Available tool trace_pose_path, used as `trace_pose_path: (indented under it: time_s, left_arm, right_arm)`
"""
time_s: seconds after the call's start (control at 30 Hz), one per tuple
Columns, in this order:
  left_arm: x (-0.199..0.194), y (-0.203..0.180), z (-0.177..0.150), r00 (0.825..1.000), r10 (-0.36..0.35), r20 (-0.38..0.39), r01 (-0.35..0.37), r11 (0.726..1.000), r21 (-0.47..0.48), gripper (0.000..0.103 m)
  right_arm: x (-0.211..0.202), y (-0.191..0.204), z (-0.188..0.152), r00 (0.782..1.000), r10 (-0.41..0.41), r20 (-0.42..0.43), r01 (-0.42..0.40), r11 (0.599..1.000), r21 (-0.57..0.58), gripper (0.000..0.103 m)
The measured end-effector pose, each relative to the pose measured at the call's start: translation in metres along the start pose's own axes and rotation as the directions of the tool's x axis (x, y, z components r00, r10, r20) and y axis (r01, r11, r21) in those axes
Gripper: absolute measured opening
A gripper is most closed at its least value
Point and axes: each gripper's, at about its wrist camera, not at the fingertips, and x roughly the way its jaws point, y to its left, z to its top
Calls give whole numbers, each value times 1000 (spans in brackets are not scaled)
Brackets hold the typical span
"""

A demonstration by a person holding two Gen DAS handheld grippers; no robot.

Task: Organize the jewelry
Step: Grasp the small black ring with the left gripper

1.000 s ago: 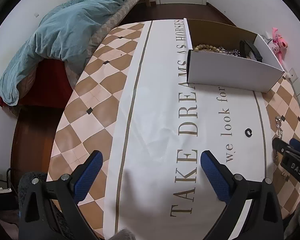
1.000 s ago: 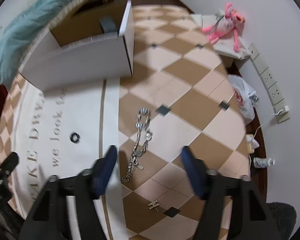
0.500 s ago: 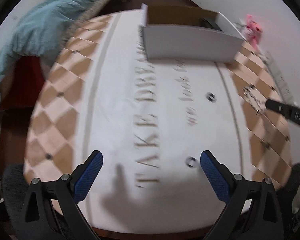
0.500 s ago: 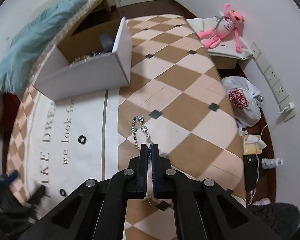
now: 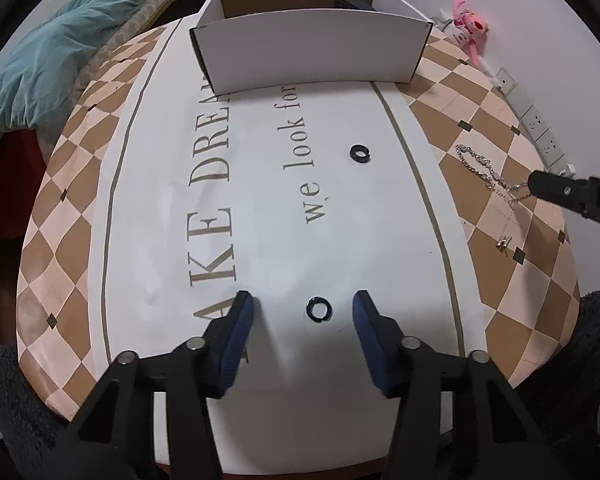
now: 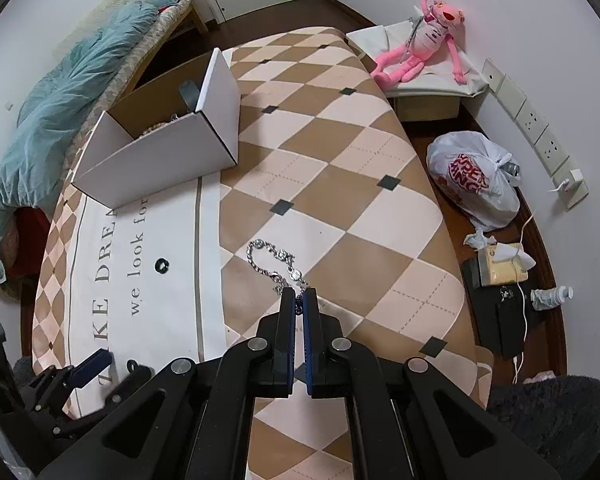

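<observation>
My right gripper point(image 6: 299, 295) is shut on the near end of a silver chain bracelet point(image 6: 274, 262); the rest of the chain trails on the checked tablecloth. The bracelet also shows in the left wrist view point(image 5: 480, 164), with the right gripper point(image 5: 534, 184) at its end. My left gripper point(image 5: 303, 309) is open, low over the table, with a small black ring point(image 5: 318, 308) lying between its fingers. A second black ring point(image 5: 360, 153) lies farther out. A white cardboard box point(image 5: 308, 54) with jewelry inside stands at the far side; it also shows in the right wrist view point(image 6: 160, 160).
A small gold earring point(image 5: 503, 242) lies on the cloth near the right edge. A bed with a teal blanket point(image 6: 60, 120) is on the left. A pink plush toy point(image 6: 424, 40), a plastic bag point(image 6: 474, 180) and clutter on the floor are on the right, beside wall sockets point(image 6: 532, 124).
My right gripper has shut on the bracelet's end and drawn it back a little. My left gripper has swung and dropped so that a black ring sits between its open fingers.
</observation>
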Motion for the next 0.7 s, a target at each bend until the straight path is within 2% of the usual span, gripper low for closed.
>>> trace_pose_path:
  time_s: [0.03,0.2,0.43,0.7]
  left_arm:
    - [-1,-1,1,1000,-2,8,2,1000,4,34]
    - [-3,-5,0,1000,-20,22,20,1000,18,10]
    - [-14,-4,1,997,-62,36,62,998,14,10]
    - [-58,11,35,987,-103,123,106,994,-15,10]
  right_arm:
    - [1,0,-1,1000,-1,-2,1,1000,1,3]
    - [-1,2,-2,1000,-3,-4,3,1000,-11,3]
    - [-26,17,11,998,49,37,-48,998,-39,3]
    - [-75,47,53,984,143,111,-131,986,-104,3]
